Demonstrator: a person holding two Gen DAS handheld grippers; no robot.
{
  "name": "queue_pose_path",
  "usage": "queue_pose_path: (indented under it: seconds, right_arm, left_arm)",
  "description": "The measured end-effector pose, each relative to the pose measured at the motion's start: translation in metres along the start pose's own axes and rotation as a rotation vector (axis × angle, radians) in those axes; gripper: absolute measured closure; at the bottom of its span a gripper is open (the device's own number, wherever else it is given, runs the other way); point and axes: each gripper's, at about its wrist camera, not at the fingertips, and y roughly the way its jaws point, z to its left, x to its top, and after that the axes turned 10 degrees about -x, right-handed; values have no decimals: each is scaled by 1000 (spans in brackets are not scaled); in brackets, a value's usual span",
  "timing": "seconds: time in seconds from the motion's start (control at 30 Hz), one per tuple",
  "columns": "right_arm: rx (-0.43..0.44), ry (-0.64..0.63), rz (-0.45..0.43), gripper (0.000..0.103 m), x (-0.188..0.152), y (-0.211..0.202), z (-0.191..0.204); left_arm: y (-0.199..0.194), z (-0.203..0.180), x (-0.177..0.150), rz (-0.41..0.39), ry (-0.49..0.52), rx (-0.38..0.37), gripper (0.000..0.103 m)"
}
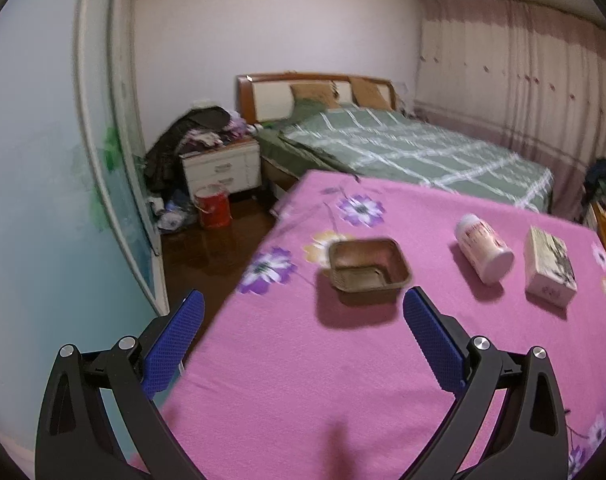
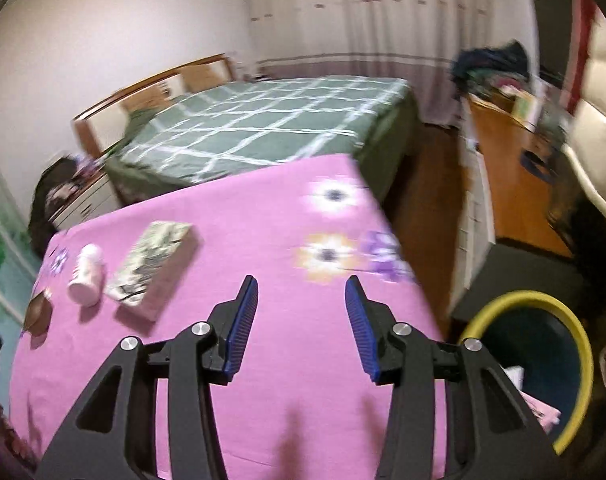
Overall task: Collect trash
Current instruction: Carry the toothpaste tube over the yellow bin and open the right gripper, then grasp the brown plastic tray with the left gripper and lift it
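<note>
The trash is lying on the pink flowered cloth point(image 1: 303, 360) in a loose row: a brown tray point(image 1: 367, 266) sitting upright and empty, a white bottle point(image 1: 483, 249) lying on its side just beside it, and a small printed box point(image 1: 549, 266) lying flat next to the bottle. The three are sitting near each other but not touching. In the right wrist view the bin with the yellow rim point(image 2: 543, 312) is standing on the floor off the table's right edge, with pale scraps already lying inside.

Your left gripper point(image 1: 303, 304) is hovering wide open, nothing between the blue pads, with the tray just ahead of the right-hand finger. Your right gripper point(image 2: 301, 292) is standing partly open and empty over bare cloth, well apart from the row; that view is smearing, so slow it down before you commit.

The tray is looking like the nearest pick for the left. Its walls are probably thin and springy, so you are better off straddling one rim wall, one pad inside and one outside, than squeezing across the whole tray. Keep the fingers clear of the cloth as you are closing, or you may be pinching fabric and dragging the bottle, which could roll. For the right, the box's narrow width is offering the flat faces to close on.
</note>
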Motion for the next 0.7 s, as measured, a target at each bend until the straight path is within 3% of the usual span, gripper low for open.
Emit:
queue_pose_path:
  seconds: [0.27, 0.7]
  right_arm:
    - [77, -46, 74, 54, -14, 10, 25]
    - [109, -36, 90, 53, -18, 13, 24]
  left_arm:
    - [43, -26, 28, 143, -12, -77, 5]
    - [124, -31, 45, 329, -54, 3, 5]
